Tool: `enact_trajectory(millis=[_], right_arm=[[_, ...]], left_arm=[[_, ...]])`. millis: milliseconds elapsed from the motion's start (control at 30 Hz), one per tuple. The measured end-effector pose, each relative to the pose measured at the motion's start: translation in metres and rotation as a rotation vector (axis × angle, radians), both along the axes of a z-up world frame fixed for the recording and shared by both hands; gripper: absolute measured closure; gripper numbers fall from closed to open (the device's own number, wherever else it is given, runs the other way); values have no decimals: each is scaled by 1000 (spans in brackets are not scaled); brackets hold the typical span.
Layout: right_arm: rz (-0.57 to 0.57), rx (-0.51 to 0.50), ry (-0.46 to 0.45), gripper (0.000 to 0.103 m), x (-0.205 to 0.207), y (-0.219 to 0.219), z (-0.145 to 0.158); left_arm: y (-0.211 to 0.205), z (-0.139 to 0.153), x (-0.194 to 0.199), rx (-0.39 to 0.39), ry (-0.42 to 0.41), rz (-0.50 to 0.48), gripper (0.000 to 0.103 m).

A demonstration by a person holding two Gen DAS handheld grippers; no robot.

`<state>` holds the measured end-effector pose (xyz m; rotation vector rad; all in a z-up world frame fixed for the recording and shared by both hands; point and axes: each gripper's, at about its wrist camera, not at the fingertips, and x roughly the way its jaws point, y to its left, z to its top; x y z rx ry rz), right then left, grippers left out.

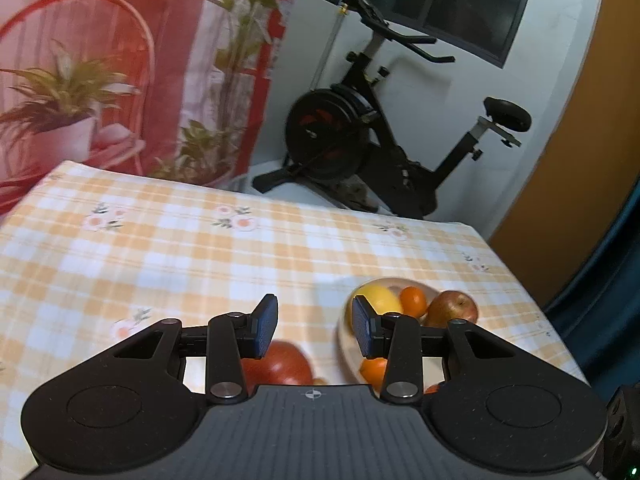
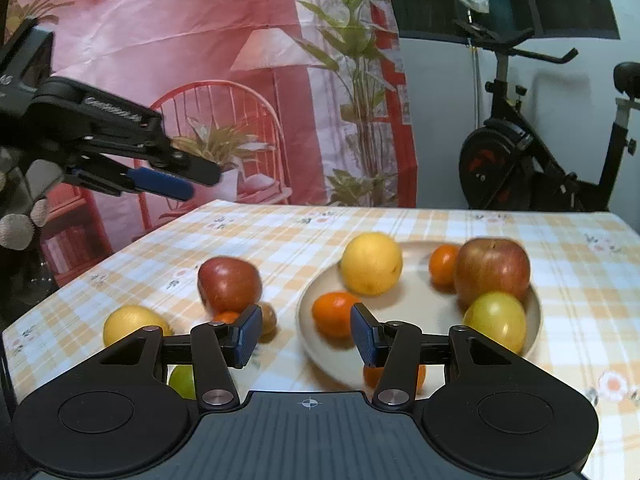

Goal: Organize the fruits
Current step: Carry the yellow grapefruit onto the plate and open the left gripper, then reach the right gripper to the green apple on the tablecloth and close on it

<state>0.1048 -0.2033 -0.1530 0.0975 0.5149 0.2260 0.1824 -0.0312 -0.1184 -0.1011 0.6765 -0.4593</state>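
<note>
Orange-and-white checked cloth (image 2: 440, 224) covers the bench, and a pale shallow plate (image 2: 416, 264) sits on it toward the right. In the plate lie a yellow citrus fruit (image 2: 371, 263), a red-and-yellow apple (image 2: 493, 270), a yellow-green fruit (image 2: 495, 322) and three small oranges: one at the back (image 2: 443, 265), one at the front left (image 2: 334, 314), and one half hidden behind a gripper finger (image 2: 374, 376).

Left of the plate, loose on the cloth, are a red apple (image 2: 229, 285), another yellow citrus (image 2: 134, 325), a small brown fruit (image 2: 269, 319), a lime-green fruit (image 2: 183, 381), and a bit of orange fruit (image 2: 226, 317) just beside the apple.

The right gripper (image 2: 303, 335) hangs low over the plate's near left edge, jaws spread wide and holding nothing. The left gripper (image 1: 315, 325) is raised above the bench's left side, also released and empty, with the red apple below it.
</note>
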Motion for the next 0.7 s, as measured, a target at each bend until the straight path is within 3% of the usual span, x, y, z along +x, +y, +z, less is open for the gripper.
enact_trajectory(millis=[200,333,700], right_arm=[[3,2,-1,57,-8,3,-4],[12,4,11,53,-9,3,-7],[15,-8,24,52,-7,4,-10]], left_arm=[[18,-5,-26,52,-39,57,61],[25,-10,-40,53,-49,102,61],[31,-28,-66,81,-60,168,60]])
